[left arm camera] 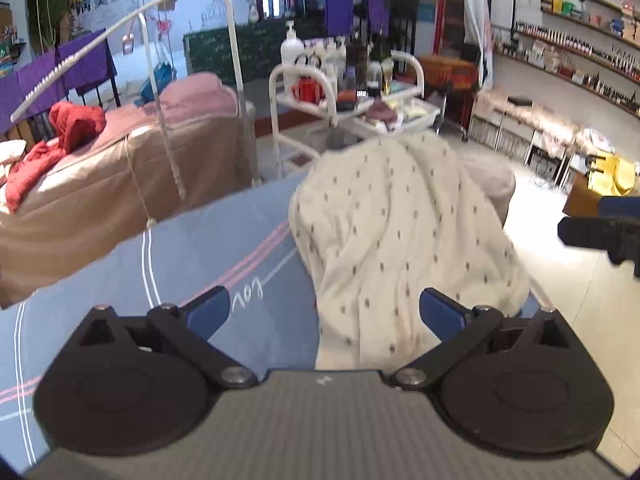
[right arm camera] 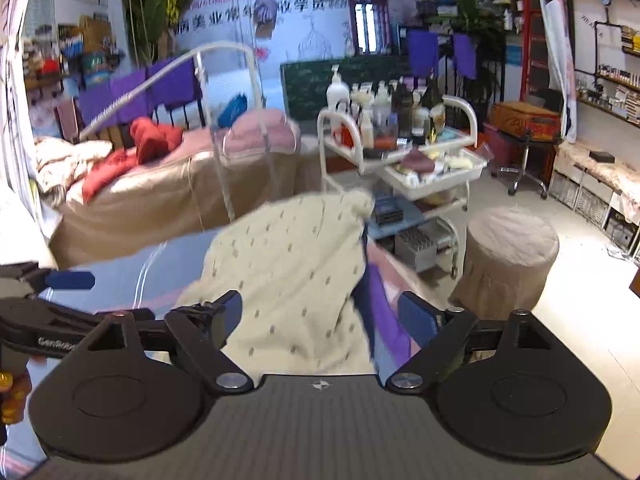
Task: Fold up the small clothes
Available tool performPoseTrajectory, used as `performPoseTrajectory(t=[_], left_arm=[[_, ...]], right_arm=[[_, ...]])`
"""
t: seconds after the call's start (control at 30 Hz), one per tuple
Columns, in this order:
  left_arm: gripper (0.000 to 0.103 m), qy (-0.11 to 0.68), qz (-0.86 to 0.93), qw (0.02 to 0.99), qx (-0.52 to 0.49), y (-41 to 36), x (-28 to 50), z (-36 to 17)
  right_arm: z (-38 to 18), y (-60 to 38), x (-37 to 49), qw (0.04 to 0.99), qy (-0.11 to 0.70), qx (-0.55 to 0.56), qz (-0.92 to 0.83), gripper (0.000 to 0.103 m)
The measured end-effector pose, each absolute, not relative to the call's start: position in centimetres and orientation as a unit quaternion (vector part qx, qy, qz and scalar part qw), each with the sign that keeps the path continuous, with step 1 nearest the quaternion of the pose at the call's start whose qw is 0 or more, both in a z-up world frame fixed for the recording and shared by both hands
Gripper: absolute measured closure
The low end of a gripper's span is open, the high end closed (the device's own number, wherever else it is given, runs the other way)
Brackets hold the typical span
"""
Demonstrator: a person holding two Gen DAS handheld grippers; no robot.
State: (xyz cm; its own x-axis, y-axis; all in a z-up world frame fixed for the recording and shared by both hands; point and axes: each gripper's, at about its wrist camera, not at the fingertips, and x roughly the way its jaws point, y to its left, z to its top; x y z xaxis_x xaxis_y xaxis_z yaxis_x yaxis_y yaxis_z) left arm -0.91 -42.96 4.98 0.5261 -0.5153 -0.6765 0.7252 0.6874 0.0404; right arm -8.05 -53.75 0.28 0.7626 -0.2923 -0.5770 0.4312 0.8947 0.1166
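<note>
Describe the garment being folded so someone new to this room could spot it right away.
Find the blue striped bed cover in the foreground. On its right edge lies a cream garment. Small dark specks cover it, unlike the plain red clothes on the brown bed behind.

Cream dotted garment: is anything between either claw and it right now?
Nothing visible. The cream dotted garment lies directly ahead of the open left claw and the open right claw, with no object between; neither claw touches it.

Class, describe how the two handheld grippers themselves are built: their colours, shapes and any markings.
Each gripper, left and right, has a grey woven-texture body, two black round discs, black linkage arms with silver pivot screws, and blue fingers. A small cross mark sits on the body's centre. White lettering shows on the left gripper's black arm in the right wrist view.
</note>
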Motion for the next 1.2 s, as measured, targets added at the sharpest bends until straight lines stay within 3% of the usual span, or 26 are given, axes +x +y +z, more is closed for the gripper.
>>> performPoseTrajectory(t=[0.73, 1.2], left_arm=[[0.0, 0.385, -0.33, 0.843, 0.178, -42.5, -1.4, 5.2], [0.0, 0.366, -0.32, 0.852, 0.192, -42.8, -1.7, 5.4]], right_arm=[[-1.5, -52.6, -6.2, 0.902, 0.362, 0.109, -0.208, 0.0], [-1.7, -52.5, -5.8, 0.899, 0.369, 0.099, -0.215, 0.0]])
